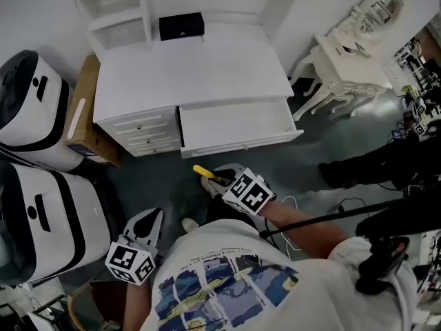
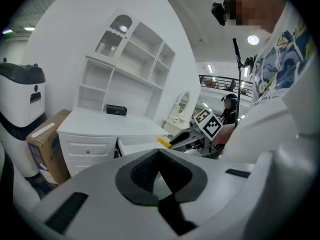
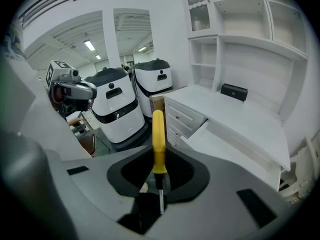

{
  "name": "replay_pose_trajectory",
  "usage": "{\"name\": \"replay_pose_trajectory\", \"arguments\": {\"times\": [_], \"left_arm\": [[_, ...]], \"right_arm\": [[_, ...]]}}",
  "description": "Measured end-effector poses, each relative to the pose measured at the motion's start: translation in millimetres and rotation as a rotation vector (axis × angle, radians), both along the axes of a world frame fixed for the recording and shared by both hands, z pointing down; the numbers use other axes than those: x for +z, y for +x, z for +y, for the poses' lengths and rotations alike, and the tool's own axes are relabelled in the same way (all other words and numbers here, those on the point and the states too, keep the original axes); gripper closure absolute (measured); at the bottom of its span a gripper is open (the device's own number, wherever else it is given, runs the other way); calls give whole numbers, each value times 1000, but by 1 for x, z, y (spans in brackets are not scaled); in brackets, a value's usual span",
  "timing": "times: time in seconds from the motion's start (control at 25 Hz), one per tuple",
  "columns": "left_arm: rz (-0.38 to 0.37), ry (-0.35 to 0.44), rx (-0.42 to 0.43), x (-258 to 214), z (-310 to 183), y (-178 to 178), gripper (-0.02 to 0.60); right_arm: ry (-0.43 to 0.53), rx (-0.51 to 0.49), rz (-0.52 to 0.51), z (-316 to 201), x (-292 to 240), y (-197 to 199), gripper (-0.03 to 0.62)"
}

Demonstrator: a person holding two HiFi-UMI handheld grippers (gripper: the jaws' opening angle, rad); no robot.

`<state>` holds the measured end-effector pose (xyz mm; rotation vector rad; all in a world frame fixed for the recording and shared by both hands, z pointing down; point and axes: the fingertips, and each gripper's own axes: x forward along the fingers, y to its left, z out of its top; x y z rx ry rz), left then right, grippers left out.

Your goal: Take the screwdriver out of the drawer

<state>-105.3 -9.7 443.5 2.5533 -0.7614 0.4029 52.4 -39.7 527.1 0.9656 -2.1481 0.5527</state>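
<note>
My right gripper (image 1: 215,178) (image 3: 159,156) is shut on a yellow-handled screwdriver (image 1: 204,172) (image 3: 158,134), clamped low on the handle so the yellow end sticks out past the fingertips. It hangs over the floor in front of the open white drawer (image 1: 234,123), whose inside looks bare. In the left gripper view the screwdriver (image 2: 164,142) and right gripper (image 2: 182,138) show just above my own jaws. My left gripper (image 1: 153,218) (image 2: 159,156) is low at the person's left side, shut with nothing in it.
A white desk (image 1: 193,67) with a shelf unit carries a small black box (image 1: 181,26). Two white-and-black machines (image 1: 27,109) (image 1: 41,219) and a cardboard box (image 1: 83,109) stand to its left. An ornate white table (image 1: 344,61) and floor cables lie to the right.
</note>
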Motion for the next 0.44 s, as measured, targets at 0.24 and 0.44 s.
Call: {"name": "replay_pose_trajectory", "arguments": {"times": [0.24, 0.44], "left_arm": [[1, -6, 13, 2, -8, 6, 568], [-2, -9, 9, 3, -17, 10, 568]], "right_arm": [[-4, 5, -1, -7, 1, 3, 500], [-6, -4, -11, -15, 5, 4, 500]]}}
